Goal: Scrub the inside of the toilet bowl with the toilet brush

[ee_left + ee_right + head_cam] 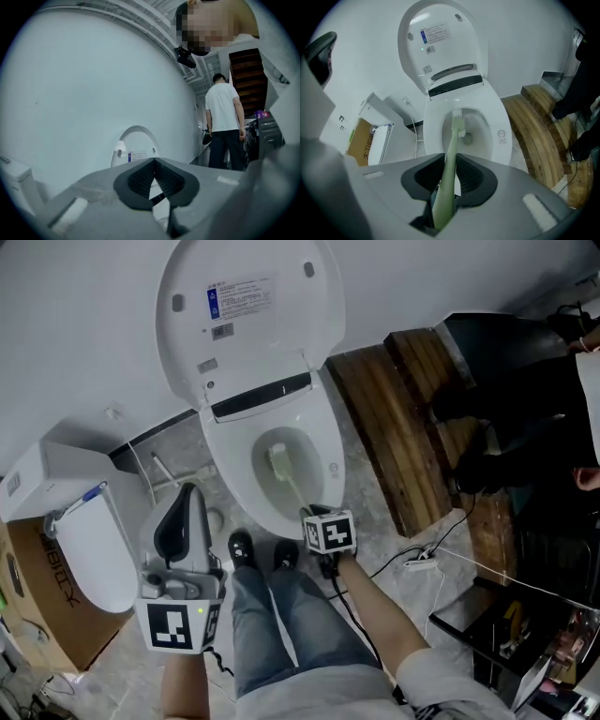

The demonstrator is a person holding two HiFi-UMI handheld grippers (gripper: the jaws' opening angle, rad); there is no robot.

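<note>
The white toilet (323, 442) stands with its lid (248, 310) raised against the wall. A pale green toilet brush (278, 463) has its head down inside the bowl, near the back wall above the drain. My right gripper (309, 516) is shut on the brush handle at the bowl's front rim. In the right gripper view the handle (451, 154) runs between the jaws of the right gripper (449, 176) to the bristles (458, 123). My left gripper (190, 493) is off to the left of the bowl, shut and holding nothing. In its own view the left gripper (153, 164) aims at the wall and lid (136, 150).
Dark wooden steps (403, 437) run along the toilet's right side. A white unit (89, 549) and a cardboard box (37, 596) sit at the left. Cables and a power strip (419, 562) lie on the floor. A person in a white shirt (224, 122) stands farther off.
</note>
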